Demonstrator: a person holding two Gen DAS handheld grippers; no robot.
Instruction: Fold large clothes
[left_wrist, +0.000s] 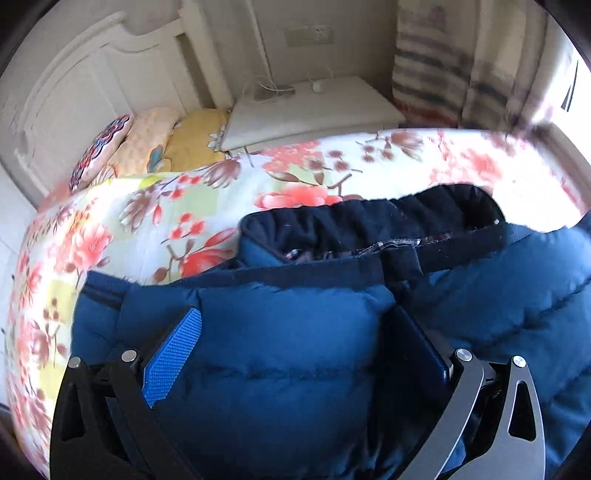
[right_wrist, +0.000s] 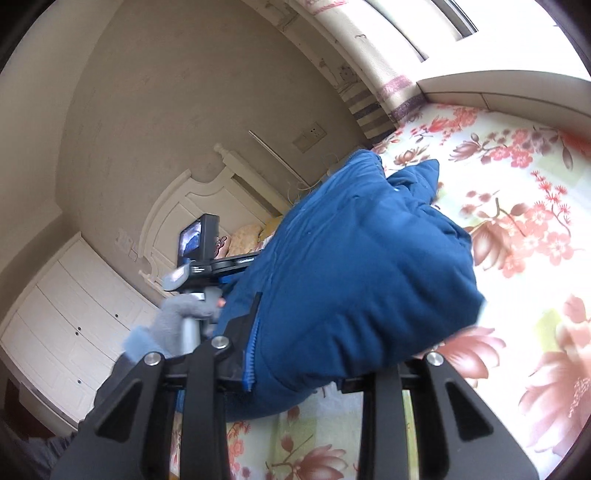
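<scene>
A big blue puffer jacket (left_wrist: 295, 332) with a dark collar (left_wrist: 369, 221) lies on the flowered bed sheet (left_wrist: 147, 206). My left gripper (left_wrist: 295, 354) has its jaws wide apart around a thick fold of the jacket, the blue pad (left_wrist: 173, 358) on its left side. In the right wrist view the jacket (right_wrist: 354, 266) is bunched and lifted between my right gripper's jaws (right_wrist: 321, 373); its fingertips are hidden by the fabric. The left gripper's body (right_wrist: 199, 258), held in a gloved hand, shows beyond the jacket.
Pillows (left_wrist: 147, 144) lie at the headboard (left_wrist: 74, 92). A white bedside table (left_wrist: 310, 110) and a striped curtain (left_wrist: 432, 62) stand behind the bed. A white dresser (right_wrist: 74, 314) stands beside the bed. The sheet (right_wrist: 517, 221) stretches right of the jacket.
</scene>
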